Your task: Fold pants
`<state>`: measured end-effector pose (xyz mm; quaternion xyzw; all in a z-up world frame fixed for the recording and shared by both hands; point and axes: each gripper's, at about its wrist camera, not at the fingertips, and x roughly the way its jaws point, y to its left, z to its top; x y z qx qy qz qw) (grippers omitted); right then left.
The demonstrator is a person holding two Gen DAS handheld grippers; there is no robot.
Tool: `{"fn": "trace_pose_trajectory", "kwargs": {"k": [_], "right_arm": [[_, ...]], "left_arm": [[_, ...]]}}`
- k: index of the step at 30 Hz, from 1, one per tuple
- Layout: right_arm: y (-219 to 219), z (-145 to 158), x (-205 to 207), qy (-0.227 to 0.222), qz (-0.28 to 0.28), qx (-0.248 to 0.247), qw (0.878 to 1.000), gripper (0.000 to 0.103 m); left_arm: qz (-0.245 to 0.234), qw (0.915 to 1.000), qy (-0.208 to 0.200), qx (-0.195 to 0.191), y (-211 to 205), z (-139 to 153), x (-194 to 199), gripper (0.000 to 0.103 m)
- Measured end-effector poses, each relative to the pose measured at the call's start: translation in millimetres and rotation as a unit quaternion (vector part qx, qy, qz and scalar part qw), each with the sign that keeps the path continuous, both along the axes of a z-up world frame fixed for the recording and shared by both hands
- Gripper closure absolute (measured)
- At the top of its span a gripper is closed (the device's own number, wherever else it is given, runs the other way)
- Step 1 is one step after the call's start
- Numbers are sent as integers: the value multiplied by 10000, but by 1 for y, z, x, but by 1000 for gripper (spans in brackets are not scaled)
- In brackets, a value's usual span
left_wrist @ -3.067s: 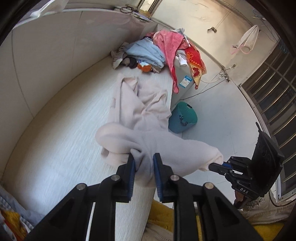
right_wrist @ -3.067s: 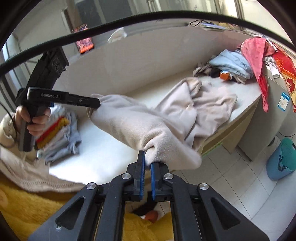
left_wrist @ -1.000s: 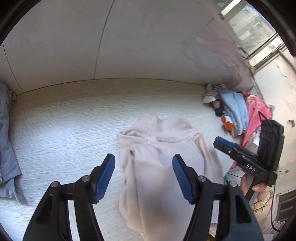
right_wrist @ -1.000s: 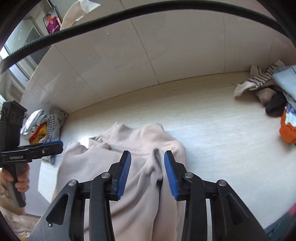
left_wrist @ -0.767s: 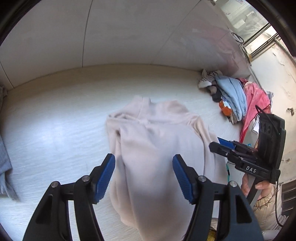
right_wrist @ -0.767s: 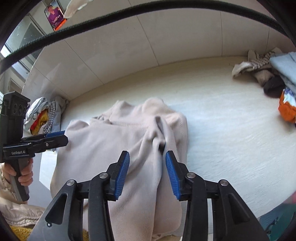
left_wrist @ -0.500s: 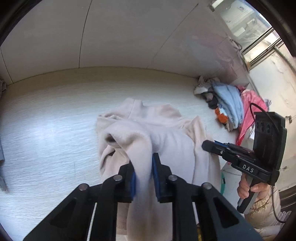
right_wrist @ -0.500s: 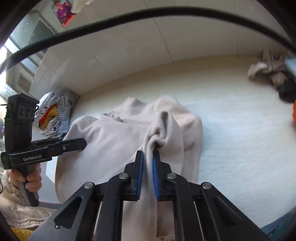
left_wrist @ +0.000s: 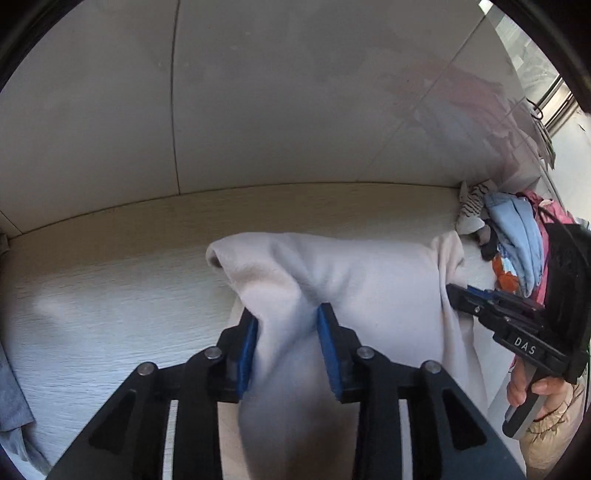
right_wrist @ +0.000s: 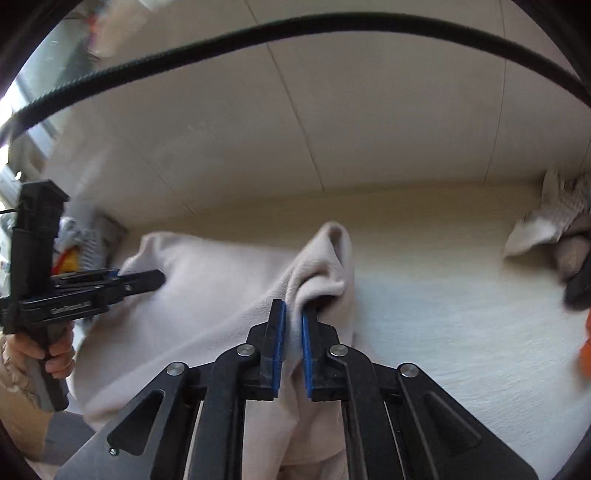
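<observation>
While left claw (left_wrist: 286,347) opens around pants (left_wrist: 369,291), right claw (right_wrist: 291,345) pinches them tight.

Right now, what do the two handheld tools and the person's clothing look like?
Both are black, angular pistol-grip tools with blue pads on their fingers and silver pivot bolts. The left tool carries pale, blurred lettering on its side. The right tool is marked "DAS", and a thick black cable arcs above it. A beige quilted sleeve covers the right wrist.
</observation>
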<state>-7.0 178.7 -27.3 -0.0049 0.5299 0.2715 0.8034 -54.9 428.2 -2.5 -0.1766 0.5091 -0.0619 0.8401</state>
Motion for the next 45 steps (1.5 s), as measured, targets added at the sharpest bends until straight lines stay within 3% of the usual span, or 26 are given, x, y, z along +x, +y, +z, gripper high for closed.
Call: {"fn": "trace_pose_trajectory", "kwargs": {"k": [1,5,9,12,17,19,22,24,25,27,28,35,38,40,43,45], "right_arm": [[-3,0,-1,24,-62,86,9999,91],[-19,28,-8,-156,-239,270,9992,77],[-43,47,-29,29,-342,545,9979,74],[-45,49,-55,282,-216,616,9975,73],[-33,45,-110,561,117,425,9974,70],[-29,39,-128,626,218,256,9975,68],[-17,22,-149,645,331,-277,9970,68],[-18,17,-158,396,419,-661,9961,68],[-12,14,-163,216,477,-814,9953,71],[-5,11,-172,71,570,-1034,9930,91],[-4,10,-174,10,543,-1176,9916,95],[-24,36,-199,-152,268,-1593,9867,101],[-48,32,-199,-37,9,-1778,9841,101],[-61,26,-197,-128,-249,-2304,9727,102],[-91,27,-193,39,-632,-1951,9787,102],[-97,38,-192,29,-657,-1360,9885,102]], "left_arm": [[65,10000,11,-71,5,1,-2,55],[304,9992,34,-263,27,15,-19,53],[511,9979,-178,-362,41,39,-50,53],[314,9973,-302,-584,31,53,-75,53],[-274,9971,-59,-707,-1,48,-93,53],[-481,9974,93,-534,-14,37,-99,54],[-638,9967,265,-431,-22,22,-105,54],[-653,9964,323,-444,-20,15,-105,54],[-644,9964,353,-423,-19,13,-103,55],[-653,9968,388,-240,-21,7,-104,57],[-628,9971,413,-100,-23,4,-102,58],[-656,9966,453,210,-24,-10,-95,60],[-738,9960,507,-14,-24,-13,-94,60],[-707,9961,431,317,-31,-12,-92,60],[-636,9968,462,145,-22,-9,-91,63],[-649,9969,436,40,-18,0,-94,63]]}}
